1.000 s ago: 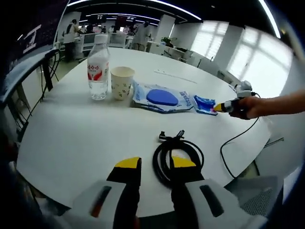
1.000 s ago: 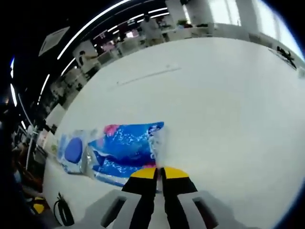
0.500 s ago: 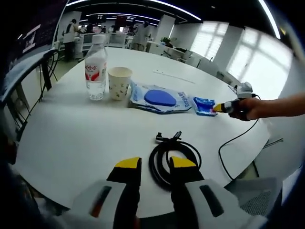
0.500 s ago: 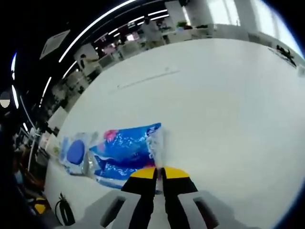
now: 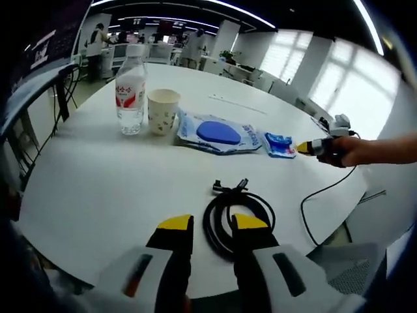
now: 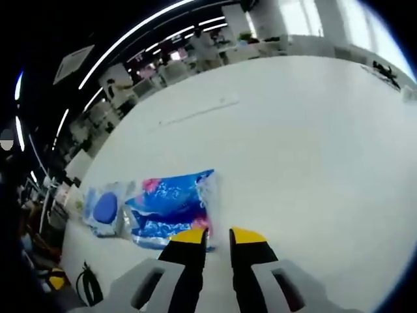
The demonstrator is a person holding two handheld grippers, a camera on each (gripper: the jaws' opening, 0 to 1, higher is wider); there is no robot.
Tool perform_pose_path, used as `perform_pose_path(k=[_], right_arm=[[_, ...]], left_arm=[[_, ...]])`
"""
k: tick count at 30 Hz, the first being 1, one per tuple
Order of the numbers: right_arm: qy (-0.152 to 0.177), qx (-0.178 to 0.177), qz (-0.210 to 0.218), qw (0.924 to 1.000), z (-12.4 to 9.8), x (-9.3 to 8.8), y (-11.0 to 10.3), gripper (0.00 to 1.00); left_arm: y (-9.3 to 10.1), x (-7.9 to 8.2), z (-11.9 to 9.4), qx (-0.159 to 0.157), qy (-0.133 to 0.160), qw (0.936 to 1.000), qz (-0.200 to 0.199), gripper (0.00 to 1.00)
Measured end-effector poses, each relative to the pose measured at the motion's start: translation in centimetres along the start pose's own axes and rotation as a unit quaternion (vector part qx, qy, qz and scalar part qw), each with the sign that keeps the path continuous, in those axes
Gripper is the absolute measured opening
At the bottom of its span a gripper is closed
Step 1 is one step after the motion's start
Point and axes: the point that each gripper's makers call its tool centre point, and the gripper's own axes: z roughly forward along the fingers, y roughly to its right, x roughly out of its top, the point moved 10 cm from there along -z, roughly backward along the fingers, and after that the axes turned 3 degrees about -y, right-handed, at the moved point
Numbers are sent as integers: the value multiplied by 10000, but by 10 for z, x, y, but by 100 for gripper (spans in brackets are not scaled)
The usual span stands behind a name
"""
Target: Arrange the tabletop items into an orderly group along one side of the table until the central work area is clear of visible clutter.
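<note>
Left gripper view: a row of items runs along the far side of the round white table: a water bottle, a paper cup just beside it, a large blue packet, and a small blue packet at the row's right end. A coiled black cable lies near the table's near edge, apart from the row. The left gripper hovers over it with jaws parted and nothing held, one jaw tip overlapping the coil.

Right gripper view: the right gripper has its jaws slightly apart and empty, their tips at the edge of the small blue packet, which rests on the table beside the large one.

Risks, as judged: the cable is loose and springy, so a pinch on one loop could let the coil unwind and drag across the cleared centre. A careless withdrawal of the right gripper could nudge the light packet out of line.
</note>
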Motion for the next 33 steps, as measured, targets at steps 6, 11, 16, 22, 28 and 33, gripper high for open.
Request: perform_pose_path(k=[6, 11, 16, 22, 28, 33], right_arm=[[-32, 40, -194, 9998, -12, -8, 7, 13], [-137, 18, -464, 9988, -19, -15, 13, 17], [-164, 54, -545, 9984, -22, -21, 14, 19], [-236, 135, -727, 9970, -24, -30, 9, 21], [-235, 308, -909, 9951, -30, -41, -5, 24], [-216, 480, -1016, 9934, -38, -56, -28, 25]], left_arm=[[0, 0, 2, -65, 3, 10000, -47, 20], [-1, -1, 3, -79, -49, 10000, -12, 20], [-2, -2, 4, -117, -60, 9999, -64, 21], [-3, -1, 3, -162, -47, 9998, -73, 21], [-9, -4, 5, -220, -79, 9997, -115, 22], [-9, -5, 5, -223, -73, 9996, -134, 22]])
